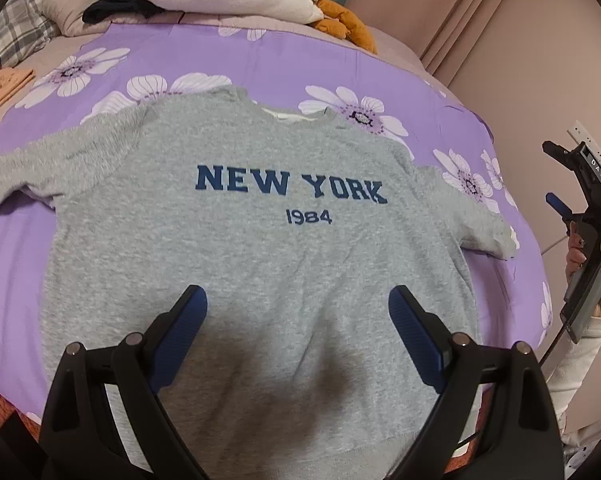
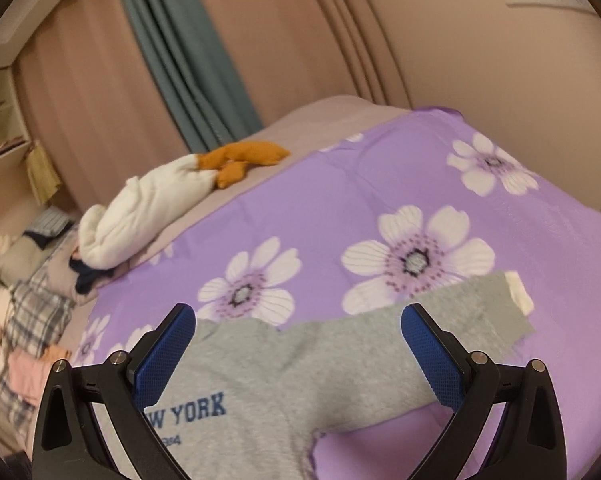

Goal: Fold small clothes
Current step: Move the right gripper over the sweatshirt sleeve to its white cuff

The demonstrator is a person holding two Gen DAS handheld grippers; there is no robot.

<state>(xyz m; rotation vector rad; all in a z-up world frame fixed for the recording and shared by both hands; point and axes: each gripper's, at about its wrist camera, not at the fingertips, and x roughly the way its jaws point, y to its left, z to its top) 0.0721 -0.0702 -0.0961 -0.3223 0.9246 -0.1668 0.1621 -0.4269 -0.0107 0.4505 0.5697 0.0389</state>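
One grey sweatshirt (image 1: pixel 260 240) lies flat, print up, filling the frame's centre on one purple flowered bedspread (image 1: pixel 340 56). Two grippers: the left gripper (image 1: pixel 297 300) and right gripper (image 2: pixel 298 320) both gape wide, holding nothing.

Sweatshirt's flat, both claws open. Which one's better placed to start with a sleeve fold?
Probably right: the right claw hangs open facing the sweatshirt's right sleeve. The left claw hovers over the hem.

You face a bed (image 1: pixel 16 264) under a purple flowered sheet (image 2: pixel 380 184). At twelve o'clock, a teal curtain (image 2: pixel 172 52) hangs against pinkish panelled walls (image 2: pixel 440 40). Shelves (image 2: pixel 0 120) stand at nine o'clock.
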